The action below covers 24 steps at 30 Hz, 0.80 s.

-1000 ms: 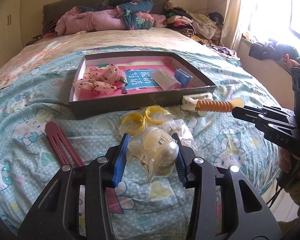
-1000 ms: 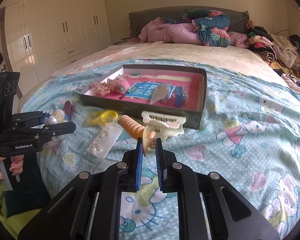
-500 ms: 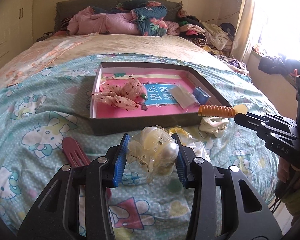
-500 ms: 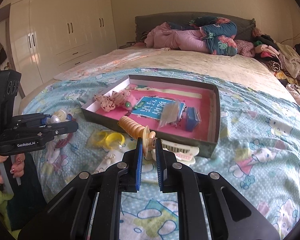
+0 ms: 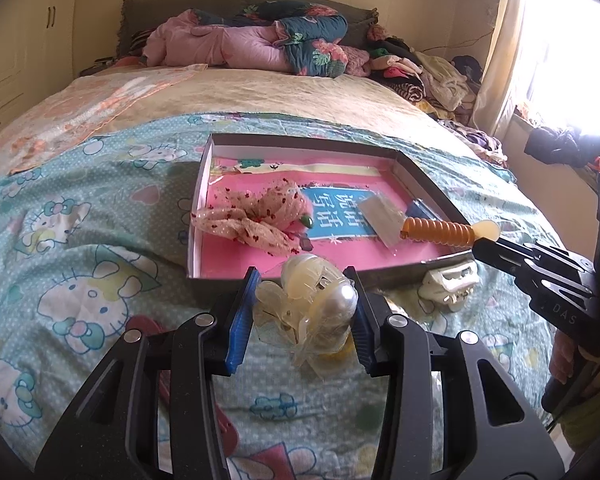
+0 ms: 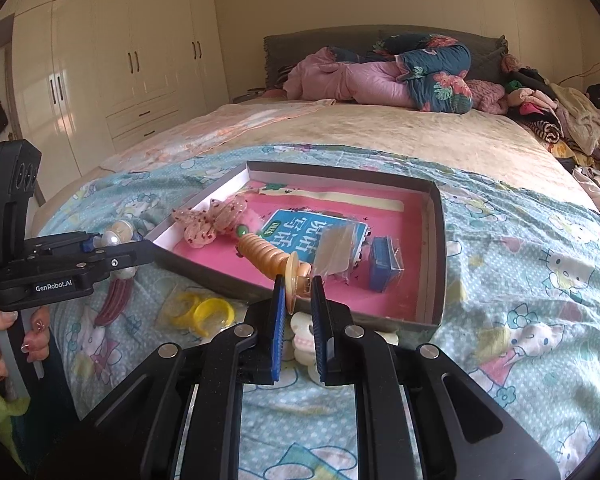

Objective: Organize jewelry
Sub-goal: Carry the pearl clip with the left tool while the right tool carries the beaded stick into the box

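Clamping a clear plastic packet of pearl-and-cream hair clips (image 5: 314,308), the left gripper (image 5: 304,314) hangs just short of the near wall of the shallow grey box with a pink floor (image 5: 236,282); the packet bulges between the blue pads, one big pearl bead showing, the rest of its contents too crumpled to count. The right gripper (image 6: 296,294) pinches the pale disc end of one orange spiral hair tie (image 6: 266,256), whose coil juts out over the box's near right corner.

On the cartoon-cat bedsheet (image 5: 72,240), near the box's front wall, lie one cream claw clip (image 5: 450,286), one dark red hair clip (image 6: 114,302) largely hidden under the left gripper, and a yellow pair of rings in a clear bag (image 6: 204,312), two as far as can be made out.

Inside the box sit one spotted gauze bow (image 5: 256,218), one blue printed card (image 6: 300,230), one clear flat sachet (image 6: 336,250) and one small blue box (image 6: 384,264). Farther back, along the bed's head edge, lie a pink and floral quilt (image 6: 384,76) and a pile of clothes (image 6: 548,112) cut off at the right.
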Each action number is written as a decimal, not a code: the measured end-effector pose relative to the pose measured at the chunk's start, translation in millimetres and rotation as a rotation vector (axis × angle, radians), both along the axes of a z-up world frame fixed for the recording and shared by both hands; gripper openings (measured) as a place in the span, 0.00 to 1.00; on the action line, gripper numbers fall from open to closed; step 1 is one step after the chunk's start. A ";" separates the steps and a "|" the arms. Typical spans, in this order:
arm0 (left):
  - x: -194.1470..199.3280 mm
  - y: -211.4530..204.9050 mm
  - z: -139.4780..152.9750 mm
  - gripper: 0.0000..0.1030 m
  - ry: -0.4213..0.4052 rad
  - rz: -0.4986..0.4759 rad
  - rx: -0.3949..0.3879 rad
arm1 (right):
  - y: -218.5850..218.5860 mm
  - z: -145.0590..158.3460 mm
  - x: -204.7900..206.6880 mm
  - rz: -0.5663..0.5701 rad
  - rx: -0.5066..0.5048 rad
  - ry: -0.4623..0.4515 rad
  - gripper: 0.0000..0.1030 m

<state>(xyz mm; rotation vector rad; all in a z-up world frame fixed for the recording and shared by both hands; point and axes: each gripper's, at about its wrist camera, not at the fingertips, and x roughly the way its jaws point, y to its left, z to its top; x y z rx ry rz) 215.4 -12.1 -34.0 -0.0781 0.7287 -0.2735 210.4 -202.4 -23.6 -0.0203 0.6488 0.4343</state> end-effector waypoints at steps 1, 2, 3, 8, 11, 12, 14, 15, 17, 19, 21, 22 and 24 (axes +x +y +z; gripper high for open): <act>2.8 -0.7 0.3 0.33 -0.001 0.000 -0.002 | -0.9 -0.4 1.9 -0.004 -0.001 0.000 0.12; 5.4 -1.3 0.2 0.33 -0.001 0.000 -0.001 | -1.9 -0.7 3.5 -0.009 -0.001 0.001 0.12; 7.3 -3.1 0.2 0.33 -0.001 -0.001 0.000 | -3.1 -1.1 5.8 -0.014 0.000 0.004 0.12; 21.3 -8.0 0.7 0.33 -0.002 -0.006 0.001 | -10.1 -3.5 15.6 -0.040 -0.001 0.010 0.12; 28.9 -11.4 0.4 0.33 -0.005 -0.011 0.000 | -13.4 -4.8 20.7 -0.056 -0.001 0.011 0.12; 31.9 -13.6 0.1 0.33 -0.006 -0.014 0.002 | -14.6 -5.4 22.1 -0.060 -0.001 0.012 0.12; 35.8 -17.4 -0.3 0.33 -0.008 -0.019 0.008 | -16.8 -6.0 25.2 -0.067 -0.004 0.011 0.12; 37.6 -19.0 -0.5 0.33 -0.008 -0.021 0.011 | -18.5 -6.1 27.2 -0.072 -0.004 0.011 0.12; 41.3 -22.0 -1.8 0.33 -0.006 -0.027 0.011 | -20.4 -6.3 30.8 -0.079 -0.003 0.012 0.12; 45.2 -24.4 -3.9 0.33 -0.001 -0.031 0.009 | -21.2 -6.2 35.7 -0.085 -0.007 0.010 0.12; 49.6 -27.7 -6.0 0.33 0.006 -0.035 0.006 | -21.5 -6.2 40.6 -0.091 -0.009 0.009 0.12; 51.6 -29.2 -7.1 0.33 0.009 -0.038 0.005 | -21.9 -5.7 43.1 -0.093 -0.009 0.008 0.12; 55.5 -32.5 -10.0 0.33 0.017 -0.044 0.008 | -21.8 -5.3 49.4 -0.098 -0.012 0.006 0.12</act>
